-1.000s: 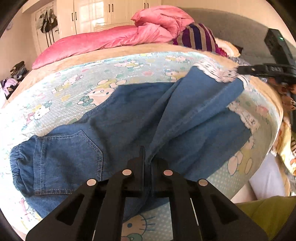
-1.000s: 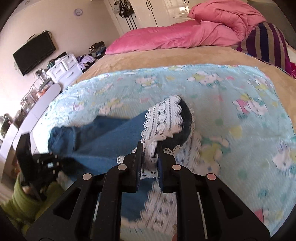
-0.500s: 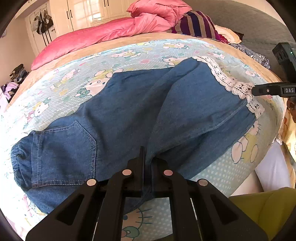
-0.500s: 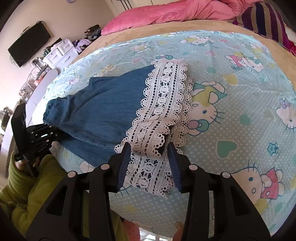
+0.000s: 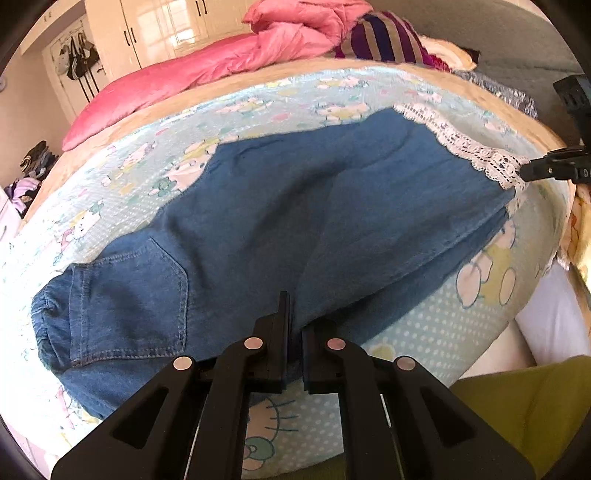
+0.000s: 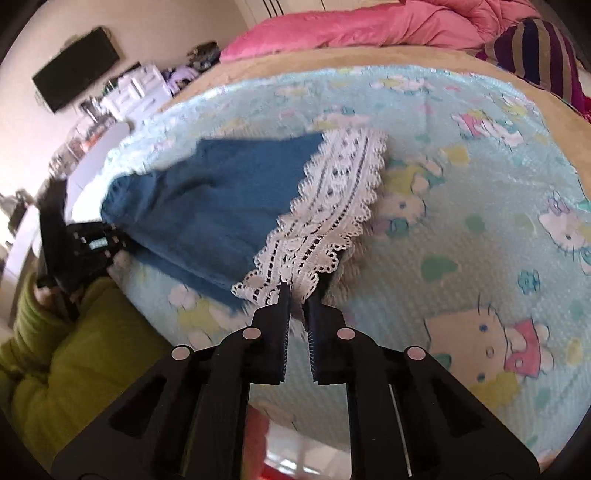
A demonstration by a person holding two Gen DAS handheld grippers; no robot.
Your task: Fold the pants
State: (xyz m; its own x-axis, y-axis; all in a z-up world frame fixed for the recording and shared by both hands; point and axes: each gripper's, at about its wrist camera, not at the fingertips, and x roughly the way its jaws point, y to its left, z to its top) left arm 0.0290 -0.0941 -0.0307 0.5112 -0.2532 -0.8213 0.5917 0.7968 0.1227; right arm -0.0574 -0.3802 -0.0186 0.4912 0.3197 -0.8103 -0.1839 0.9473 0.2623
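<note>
Blue denim pants (image 5: 332, 206) with a white lace hem (image 5: 476, 155) lie flat across the cartoon-print bedsheet (image 5: 258, 110), the back pocket (image 5: 129, 295) at the left. My left gripper (image 5: 297, 314) pinches the near edge of the denim at the crotch, and its jaws are just starting to open. In the right wrist view the pants (image 6: 221, 195) run away to the left. There my right gripper (image 6: 297, 295) is closing on the lace hem (image 6: 332, 192), with lace pinched between the tips. Each gripper shows in the other's view: right gripper (image 5: 532, 171), left gripper (image 6: 110, 240).
A pink duvet (image 5: 221, 70) and a striped pillow (image 5: 388, 40) lie at the head of the bed. White wardrobes (image 5: 155, 33) stand behind. A TV (image 6: 74, 66) and drawers (image 6: 136, 88) sit beside the bed. The person's green sleeve (image 6: 74, 350) is near the bed's edge.
The lifted pant leg came down and now lies flat on the other leg. My right gripper opened, shifted toward the hem's near corner and shut on the lace again. The left gripper stayed put.
</note>
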